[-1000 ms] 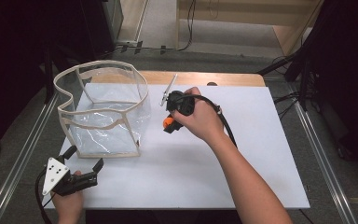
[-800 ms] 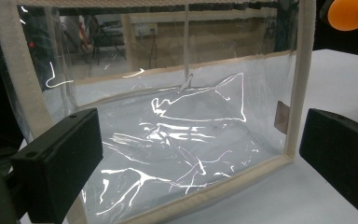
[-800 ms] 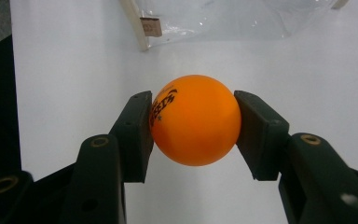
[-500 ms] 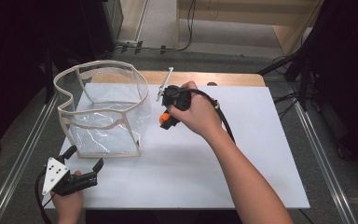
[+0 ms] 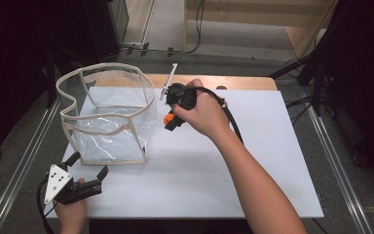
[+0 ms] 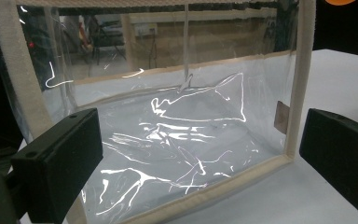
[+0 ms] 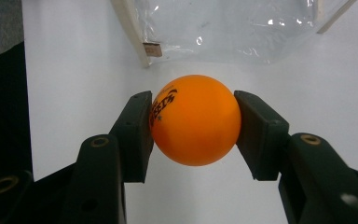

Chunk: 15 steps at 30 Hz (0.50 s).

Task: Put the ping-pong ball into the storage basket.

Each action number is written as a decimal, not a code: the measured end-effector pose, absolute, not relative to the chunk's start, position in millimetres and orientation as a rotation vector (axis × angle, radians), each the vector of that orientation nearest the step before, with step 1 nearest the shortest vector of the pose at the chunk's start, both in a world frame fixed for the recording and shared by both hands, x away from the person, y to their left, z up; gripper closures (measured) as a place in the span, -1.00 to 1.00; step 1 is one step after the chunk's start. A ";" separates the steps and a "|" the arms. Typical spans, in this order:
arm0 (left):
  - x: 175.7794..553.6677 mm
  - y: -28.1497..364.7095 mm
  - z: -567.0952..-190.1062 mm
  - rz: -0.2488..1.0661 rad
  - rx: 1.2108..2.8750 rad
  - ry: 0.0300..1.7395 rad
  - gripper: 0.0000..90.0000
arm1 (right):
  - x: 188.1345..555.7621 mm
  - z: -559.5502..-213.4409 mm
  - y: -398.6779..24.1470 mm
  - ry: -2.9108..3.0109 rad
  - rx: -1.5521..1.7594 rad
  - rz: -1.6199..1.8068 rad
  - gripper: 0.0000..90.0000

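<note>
Above white table (image 7: 65, 56), right claw (image 7: 193, 123) clamps orange ball (image 7: 195, 120) between its jaws.

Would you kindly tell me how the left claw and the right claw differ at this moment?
The right claw is shut on the orange ball; the left claw stands open with nothing between its jaws. The right claw is raised beside the clear bag; the left sits low near the table's front edge. Both have black jaws and face the bag.

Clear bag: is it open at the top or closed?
Open. The clear bag stands upright with its beige rim spread wide; nothing visible inside it.
</note>
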<state>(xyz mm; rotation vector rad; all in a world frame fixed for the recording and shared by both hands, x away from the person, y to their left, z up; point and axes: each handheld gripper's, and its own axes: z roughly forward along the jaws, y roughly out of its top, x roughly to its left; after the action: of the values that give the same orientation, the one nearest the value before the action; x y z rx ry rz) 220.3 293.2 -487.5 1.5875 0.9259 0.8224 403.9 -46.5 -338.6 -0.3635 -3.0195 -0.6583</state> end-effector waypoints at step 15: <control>220.5 293.6 -487.4 0.821 1.585 0.927 -1.00 | 408.3 -318.8 -35.3 -3.027 -0.342 -0.651 0.06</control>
<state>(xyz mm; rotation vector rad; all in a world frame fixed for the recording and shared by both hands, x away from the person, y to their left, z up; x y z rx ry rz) 220.5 293.6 -487.4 1.5851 0.9270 0.8210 408.3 -35.3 -318.8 -0.3422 -3.0266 -0.6513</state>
